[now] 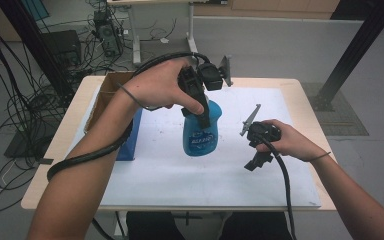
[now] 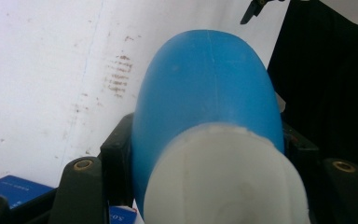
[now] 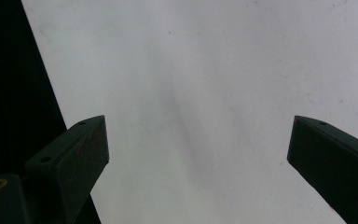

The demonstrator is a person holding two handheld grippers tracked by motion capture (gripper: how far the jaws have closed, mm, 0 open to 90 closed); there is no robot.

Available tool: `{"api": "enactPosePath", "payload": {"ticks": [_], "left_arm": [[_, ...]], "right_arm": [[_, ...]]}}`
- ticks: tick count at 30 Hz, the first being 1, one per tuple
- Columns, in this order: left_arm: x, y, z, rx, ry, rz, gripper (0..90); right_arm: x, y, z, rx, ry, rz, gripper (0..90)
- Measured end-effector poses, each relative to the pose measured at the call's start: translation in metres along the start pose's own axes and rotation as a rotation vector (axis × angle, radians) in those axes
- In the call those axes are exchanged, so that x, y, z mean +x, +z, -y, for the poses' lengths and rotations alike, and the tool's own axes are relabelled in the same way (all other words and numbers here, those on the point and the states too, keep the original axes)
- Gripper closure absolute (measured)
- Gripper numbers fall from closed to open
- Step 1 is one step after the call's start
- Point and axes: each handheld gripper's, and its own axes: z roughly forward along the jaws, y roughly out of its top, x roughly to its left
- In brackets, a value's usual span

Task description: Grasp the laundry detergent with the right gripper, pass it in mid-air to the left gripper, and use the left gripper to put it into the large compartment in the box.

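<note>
I have the left hand-held gripper [image 1: 201,111] clamped on the upper part of the blue bottle [image 1: 200,134], its jaws pressing both sides just below the white cap [image 2: 223,177]. The bottle is upright over the middle of the white mat [image 1: 180,175] that covers the bench [image 1: 300,95]; whether its base rests on the mat or hangs just above it I cannot tell. My right hand-held gripper [image 1: 254,165] is near the bench's right edge, jaws spread wide and empty, angled down at bare mat.

To do this well, I judge I should keep the left grip firm and the bottle vertical, then bring the right jaws in level, square to the bottle.

The bottle's label is too small to read, and the cap's top is cut off. A cardboard box [image 1: 111,92] and a blue box [image 1: 131,137] along the left edge are partly hidden by my left forearm.
</note>
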Motion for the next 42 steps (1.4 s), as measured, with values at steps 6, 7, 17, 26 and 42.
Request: {"api": "enactPosePath", "payload": {"ticks": [6, 7, 17, 26, 42], "left_arm": [[0.002, 0.001, 0.0, 0.005, -0.016, -0.006, 37.8], [0.003, 0.001, 0.0, 0.003, -0.019, -0.008, 37.8], [0.005, -0.003, -0.003, 0.02, -0.056, -0.037, 37.8], [0.013, -0.023, -0.004, 0.016, -0.147, -0.076, 37.8], [0.041, -0.075, 0.008, -0.028, -0.349, -0.154, 37.8]], "right_arm": [[-0.004, 0.002, 0.002, -0.003, 0.021, 0.016, 5.4], [-0.005, 0.003, 0.002, -0.007, 0.023, 0.015, 5.3], [-0.009, 0.007, 0.004, 0.0, 0.047, 0.021, 5.2], [-0.01, 0.006, 0.004, -0.013, 0.055, 0.031, 5.2], [-0.01, 0.005, -0.002, -0.023, 0.048, 0.033, 5.1]]}}
